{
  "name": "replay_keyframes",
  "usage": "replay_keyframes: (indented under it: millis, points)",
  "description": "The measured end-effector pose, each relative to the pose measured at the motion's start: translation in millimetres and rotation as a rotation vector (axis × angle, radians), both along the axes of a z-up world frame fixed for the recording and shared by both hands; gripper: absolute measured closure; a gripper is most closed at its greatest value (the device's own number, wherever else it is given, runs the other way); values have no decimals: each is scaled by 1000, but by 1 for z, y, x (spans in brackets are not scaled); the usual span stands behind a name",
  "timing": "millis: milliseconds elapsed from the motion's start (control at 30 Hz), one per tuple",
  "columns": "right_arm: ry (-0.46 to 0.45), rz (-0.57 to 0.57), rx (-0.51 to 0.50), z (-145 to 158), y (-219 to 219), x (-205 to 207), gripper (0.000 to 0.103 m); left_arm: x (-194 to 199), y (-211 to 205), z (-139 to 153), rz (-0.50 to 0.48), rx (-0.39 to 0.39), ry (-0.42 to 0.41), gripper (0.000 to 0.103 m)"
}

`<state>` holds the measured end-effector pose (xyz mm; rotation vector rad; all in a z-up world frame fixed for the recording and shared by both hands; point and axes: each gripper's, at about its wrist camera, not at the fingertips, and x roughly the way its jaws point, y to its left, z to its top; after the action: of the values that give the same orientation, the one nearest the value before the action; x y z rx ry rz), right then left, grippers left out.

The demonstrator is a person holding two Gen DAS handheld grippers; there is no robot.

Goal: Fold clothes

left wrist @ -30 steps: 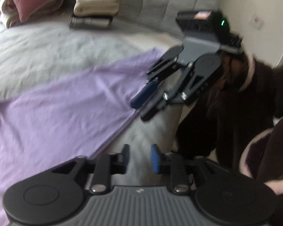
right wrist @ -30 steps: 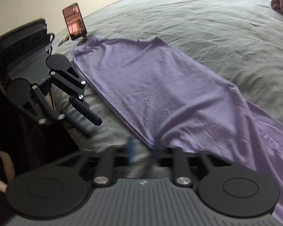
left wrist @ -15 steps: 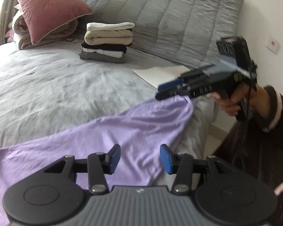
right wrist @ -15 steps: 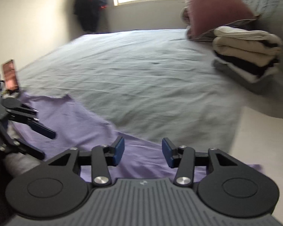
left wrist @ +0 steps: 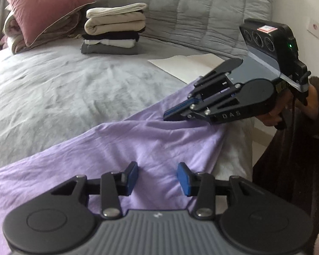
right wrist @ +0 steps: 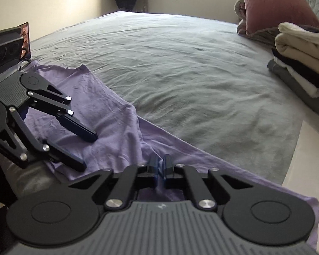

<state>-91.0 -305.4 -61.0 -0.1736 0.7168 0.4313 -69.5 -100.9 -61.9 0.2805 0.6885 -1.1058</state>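
Observation:
A purple garment [left wrist: 121,146] lies spread flat along the near edge of the grey bed [left wrist: 63,89]. In the left wrist view my left gripper [left wrist: 157,178] hovers just over the cloth, open, with nothing between its blue pads. My right gripper [left wrist: 170,115] comes in from the right with its tips shut on a raised fold of the garment near the bed's corner. In the right wrist view the right gripper [right wrist: 160,167] has its pads together, pinching a ridge of purple garment [right wrist: 108,114]. The left gripper [right wrist: 87,150] stands open over the cloth at the left.
A stack of folded clothes [left wrist: 114,31] and a pink pillow [left wrist: 46,6] sit at the head of the bed. A white sheet [left wrist: 187,65] lies by the bed's corner. A phone [right wrist: 24,36] stands at the far left. A dark sleeve [left wrist: 297,159] fills the right side.
The right gripper's jaws have closed on the purple cloth. Both grippers have come in over the garment, and both views have swung toward the head of the bed.

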Motion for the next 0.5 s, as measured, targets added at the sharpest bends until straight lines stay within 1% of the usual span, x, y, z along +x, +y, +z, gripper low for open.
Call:
replay_keyframes:
  millis: [100,233,300,400,500]
  points:
    - [-45,-41,19,3,-4,-5,101,-1,0,0,-3,1,-1,59]
    - [-113,-125,42,12,-13,-7,101,0,1,1,-5,0,9,59]
    - [-124,-157,55,15,-18,-5,101,1,1,1,-7,1,16,59]
    - [-107,-182,42,11,-18,3,101,0,1,1,-9,5,13,58]
    - [-67,-192,12,-2,-11,11,100,-2,0,2,-6,9,9,58]
